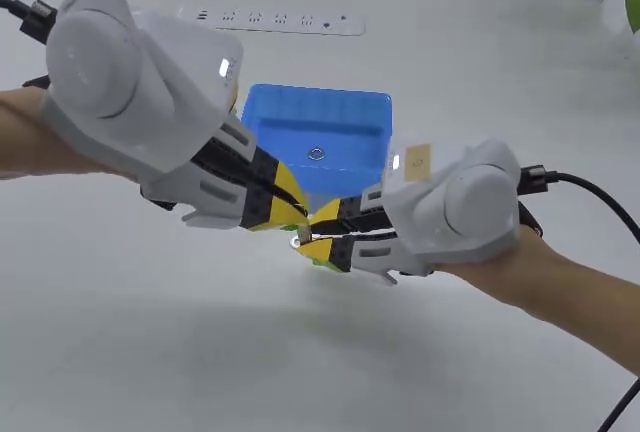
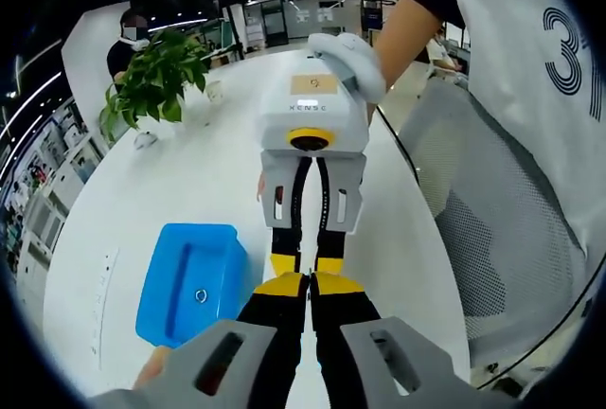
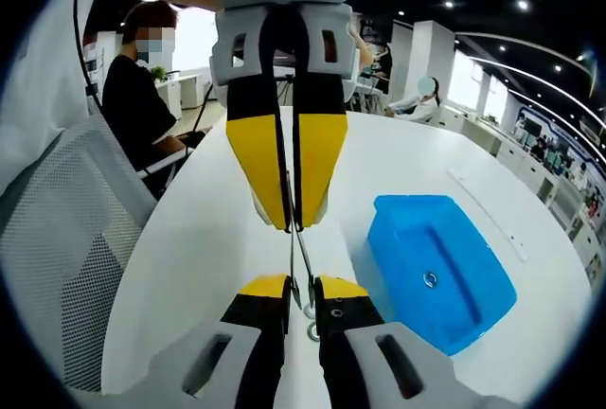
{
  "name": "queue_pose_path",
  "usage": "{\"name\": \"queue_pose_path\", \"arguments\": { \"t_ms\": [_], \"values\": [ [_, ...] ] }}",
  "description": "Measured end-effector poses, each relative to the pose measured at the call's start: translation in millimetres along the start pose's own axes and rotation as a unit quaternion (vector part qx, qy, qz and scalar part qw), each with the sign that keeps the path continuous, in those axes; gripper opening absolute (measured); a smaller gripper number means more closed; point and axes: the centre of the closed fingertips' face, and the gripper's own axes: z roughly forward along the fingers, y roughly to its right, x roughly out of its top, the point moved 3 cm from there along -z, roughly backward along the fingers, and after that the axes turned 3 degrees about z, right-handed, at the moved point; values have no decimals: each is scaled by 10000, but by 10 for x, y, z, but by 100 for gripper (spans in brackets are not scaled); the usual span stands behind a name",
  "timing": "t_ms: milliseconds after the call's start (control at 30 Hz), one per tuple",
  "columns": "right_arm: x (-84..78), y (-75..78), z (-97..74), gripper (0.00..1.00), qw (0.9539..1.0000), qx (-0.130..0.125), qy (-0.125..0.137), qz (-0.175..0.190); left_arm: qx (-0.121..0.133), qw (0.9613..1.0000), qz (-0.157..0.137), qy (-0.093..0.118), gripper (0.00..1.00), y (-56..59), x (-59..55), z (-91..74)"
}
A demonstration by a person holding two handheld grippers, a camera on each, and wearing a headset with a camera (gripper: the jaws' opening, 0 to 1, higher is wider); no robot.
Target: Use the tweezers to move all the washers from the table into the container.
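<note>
White table (image 1: 150, 352) below; left gripper (image 3: 292, 220) and right gripper (image 3: 301, 291) both clamped the tweezers (image 3: 297, 257). A washer (image 3: 312, 331) lay under the tips, near the container (image 1: 340, 117). A steady squeeze and level lift seemed wisest.

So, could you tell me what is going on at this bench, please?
A person works two handheld claws tip to tip beside a blue container. The left claw is shut on the tweezers, whose tips reach between the right claw's jaws, close to a loose washer; whether the right claw grips is unclear. A second washer lies in the container.
</note>
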Motion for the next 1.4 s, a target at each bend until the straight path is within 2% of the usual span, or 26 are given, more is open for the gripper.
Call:
{"name": "queue_pose_path", "arguments": {
  "t_ms": [367,667,967,1167,1267,1400],
  "values": [
    [-17,27,23,12,10000,-16,-12,49,25,10000,-59,37,5,-47,-31,25],
    [-52,6,25,12,10000,-7,-58,69,-69,9998,-167,74,6,-30,-50,61],
    [-53,4,43,12,10000,3,-61,63,-34,9998,-191,103,6,-41,-48,53],
    [-52,6,46,12,9999,14,-45,137,-39,9997,-219,110,6,-34,-45,55],
    [-21,7,41,12,9998,44,46,213,-53,9997,-205,129,6,-27,-30,70],
    [-52,2,55,12,9999,51,-63,79,-62,9997,-197,134,5,-30,-19,81]
  ]
}}
